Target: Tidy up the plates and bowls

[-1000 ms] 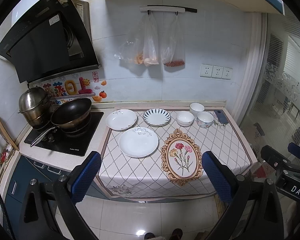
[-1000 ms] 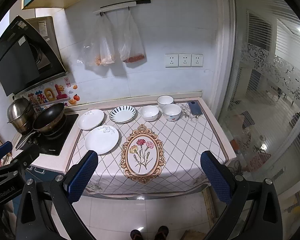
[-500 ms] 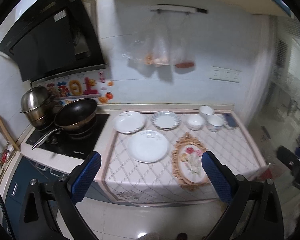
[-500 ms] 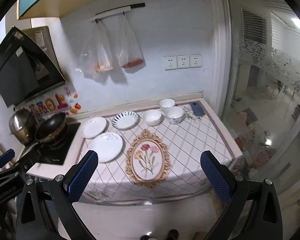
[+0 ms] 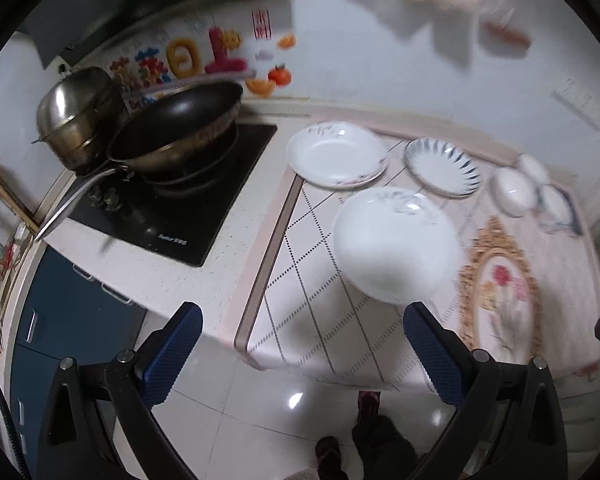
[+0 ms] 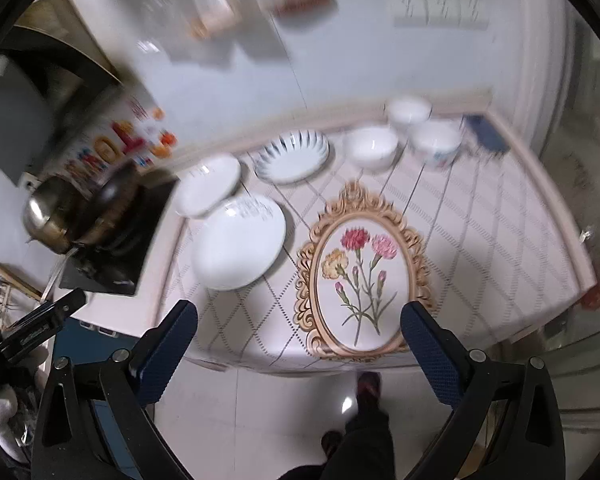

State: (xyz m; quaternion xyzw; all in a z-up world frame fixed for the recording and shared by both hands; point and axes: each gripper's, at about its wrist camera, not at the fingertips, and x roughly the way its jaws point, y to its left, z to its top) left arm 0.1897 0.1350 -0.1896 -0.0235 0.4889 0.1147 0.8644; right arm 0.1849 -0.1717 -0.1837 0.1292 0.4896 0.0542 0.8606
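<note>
Left gripper point(image 5: 302, 350): jaws wide apart, nothing between them, held over the floor short of the counter edge. Right gripper point(image 6: 300, 344): jaws likewise wide apart and empty, at the front edge of the counter.

On the checked tablecloth point(image 6: 496, 240), a large white plate point(image 5: 396, 246) lies nearest the left gripper, just ahead of its right-hand finger point(image 5: 430, 350), not touching. Behind it, a second white plate point(image 5: 336, 154) lies beside the cooktop point(image 5: 180, 204), with a blue-striped plate point(image 5: 442, 166) to its right. Three white bowls point(image 6: 372, 148) point(image 6: 410, 110) point(image 6: 434, 142) are grouped at the back, well apart from both grippers.

A flower-print oval mat point(image 6: 360, 272) lies directly ahead of the right gripper. A wok point(image 5: 176, 128) and a steel pot point(image 5: 76, 116) stand on the cooktop. Both views are blurred.
</note>
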